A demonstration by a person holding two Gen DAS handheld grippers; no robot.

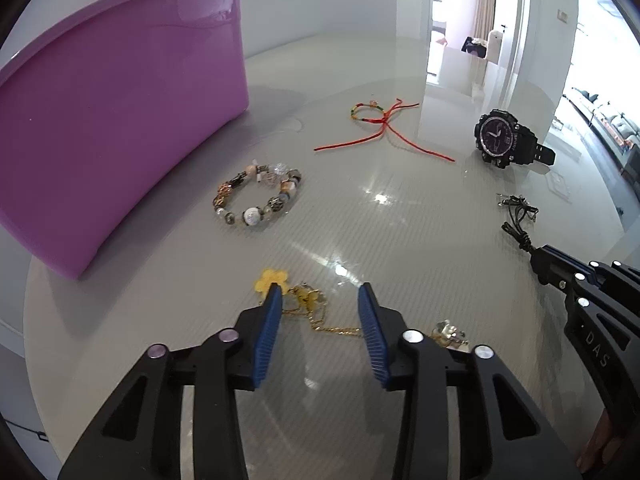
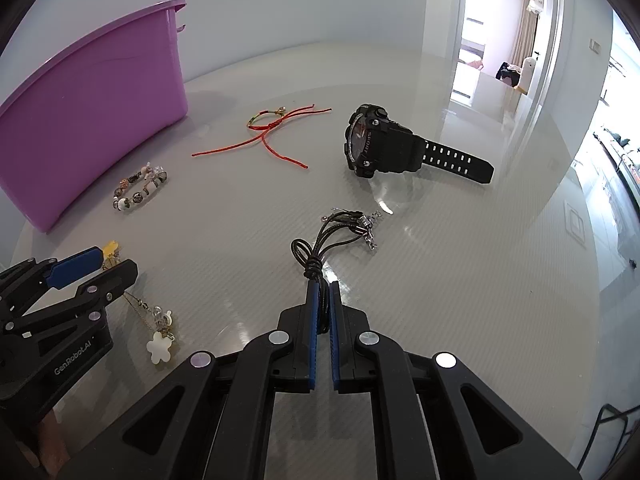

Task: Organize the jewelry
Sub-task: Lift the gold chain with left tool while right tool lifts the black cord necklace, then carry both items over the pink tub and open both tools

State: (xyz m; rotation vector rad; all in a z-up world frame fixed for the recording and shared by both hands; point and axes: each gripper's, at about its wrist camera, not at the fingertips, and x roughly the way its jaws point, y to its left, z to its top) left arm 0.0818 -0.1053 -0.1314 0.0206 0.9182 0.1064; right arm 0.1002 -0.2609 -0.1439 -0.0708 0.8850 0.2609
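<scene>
Left gripper [image 1: 320,300] ajar astride gold chain [image 1: 336,330], unpinched; right gripper [image 2: 324,292] clamped on half-hidden black cord [image 2: 316,260]

The glossy pale grey round counter [image 1: 400,232] carried a fine woven, carbon-like pattern and bright spots of reflected light. A plain white wall [image 2: 280,0] rose behind its far edge. To the right an open doorway [image 2: 496,40] showed a sunlit room with beige curtains [image 2: 526,24], a dark heap of clothing [image 2: 508,70] and a white upright object [image 2: 529,70] beside it. A small white wall switch plate [image 1: 563,16] sat on the wall right of the doorway. At the far right edge a bright living area was visible, too distorted to detail.
</scene>
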